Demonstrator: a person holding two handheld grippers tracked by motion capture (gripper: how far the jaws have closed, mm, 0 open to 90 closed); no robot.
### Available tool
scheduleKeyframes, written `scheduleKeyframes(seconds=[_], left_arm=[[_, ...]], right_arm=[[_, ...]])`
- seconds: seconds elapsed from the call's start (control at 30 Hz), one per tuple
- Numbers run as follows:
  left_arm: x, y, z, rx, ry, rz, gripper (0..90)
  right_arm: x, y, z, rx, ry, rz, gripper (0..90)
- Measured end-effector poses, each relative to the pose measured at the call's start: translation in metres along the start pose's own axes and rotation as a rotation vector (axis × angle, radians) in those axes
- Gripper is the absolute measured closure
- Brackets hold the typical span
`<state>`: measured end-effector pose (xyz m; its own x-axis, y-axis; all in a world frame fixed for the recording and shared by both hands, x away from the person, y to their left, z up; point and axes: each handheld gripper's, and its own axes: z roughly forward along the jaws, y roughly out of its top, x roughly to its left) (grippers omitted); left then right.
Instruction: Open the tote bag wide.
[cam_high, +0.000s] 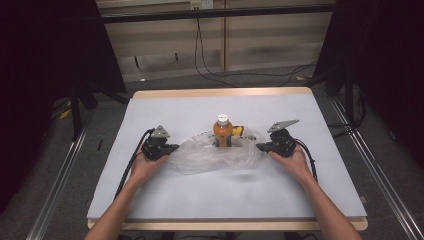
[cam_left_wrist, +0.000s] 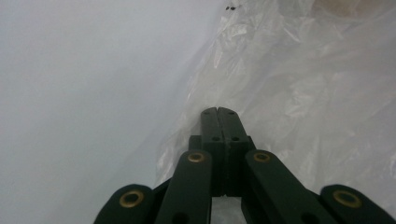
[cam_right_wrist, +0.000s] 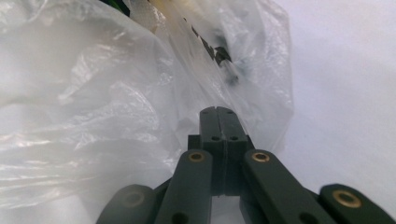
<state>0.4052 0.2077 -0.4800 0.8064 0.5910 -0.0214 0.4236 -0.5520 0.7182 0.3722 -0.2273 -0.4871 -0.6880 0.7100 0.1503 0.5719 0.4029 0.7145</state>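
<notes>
A clear plastic bag (cam_high: 210, 157) lies crumpled in the middle of the table. An orange bottle (cam_high: 222, 132) with a white cap stands upright in it, with a yellow object (cam_high: 237, 131) just to its right. My left gripper (cam_high: 172, 148) is at the bag's left edge, and my right gripper (cam_high: 260, 146) is at its right edge. In the left gripper view the jaws of my left gripper (cam_left_wrist: 218, 111) are pressed together at the film of the bag (cam_left_wrist: 303, 93). My right gripper (cam_right_wrist: 218, 110) is likewise shut at the bag's (cam_right_wrist: 93, 93) edge.
The table has a pale blue-grey cover (cam_high: 225, 195) and a wooden rim at its far edge (cam_high: 220, 92). Cables (cam_high: 210, 70) run across the floor behind it. Dark stands flank both sides.
</notes>
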Motion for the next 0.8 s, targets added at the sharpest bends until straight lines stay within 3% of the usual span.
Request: scheduleKeyframes(seconds=[0.1,0.23,0.33,0.43,0.53,0.63,0.7,0.73,0.77,0.8], left_arm=[[0.001,0.004,-0.010,-0.057,-0.013,-0.026,90.0],[-0.003,0.019,-0.024,-0.138,-0.020,-0.038,90.0],[-0.009,0.031,-0.035,-0.178,-0.036,-0.028,90.0],[-0.020,0.045,-0.045,-0.203,-0.053,0.021,90.0],[-0.038,0.063,-0.045,-0.205,-0.088,0.067,90.0],[-0.060,0.079,-0.039,-0.170,-0.134,0.149,90.0],[-0.075,0.087,-0.032,-0.137,-0.162,0.202,90.0],[-0.081,0.090,-0.027,-0.125,-0.177,0.222,90.0],[-0.086,0.092,-0.021,-0.110,-0.186,0.235,90.0],[-0.090,0.094,-0.015,-0.094,-0.196,0.240,90.0]], right_arm=[[-0.001,0.002,-0.002,-0.010,0.016,0.014,90.0],[0.002,0.016,-0.009,-0.105,0.058,0.025,90.0],[0.007,0.030,-0.016,-0.153,0.072,0.014,90.0],[0.011,0.044,-0.022,-0.175,0.089,0.007,90.0],[0.015,0.057,-0.019,-0.169,0.101,-0.009,90.0],[0.018,0.072,-0.009,-0.141,0.141,-0.021,90.0],[0.022,0.079,0.000,-0.092,0.161,-0.038,90.0],[0.025,0.082,0.008,-0.034,0.171,-0.056,90.0],[0.025,0.082,0.008,-0.034,0.171,-0.056,90.0],[0.026,0.082,0.016,0.023,0.192,-0.063,90.0]])
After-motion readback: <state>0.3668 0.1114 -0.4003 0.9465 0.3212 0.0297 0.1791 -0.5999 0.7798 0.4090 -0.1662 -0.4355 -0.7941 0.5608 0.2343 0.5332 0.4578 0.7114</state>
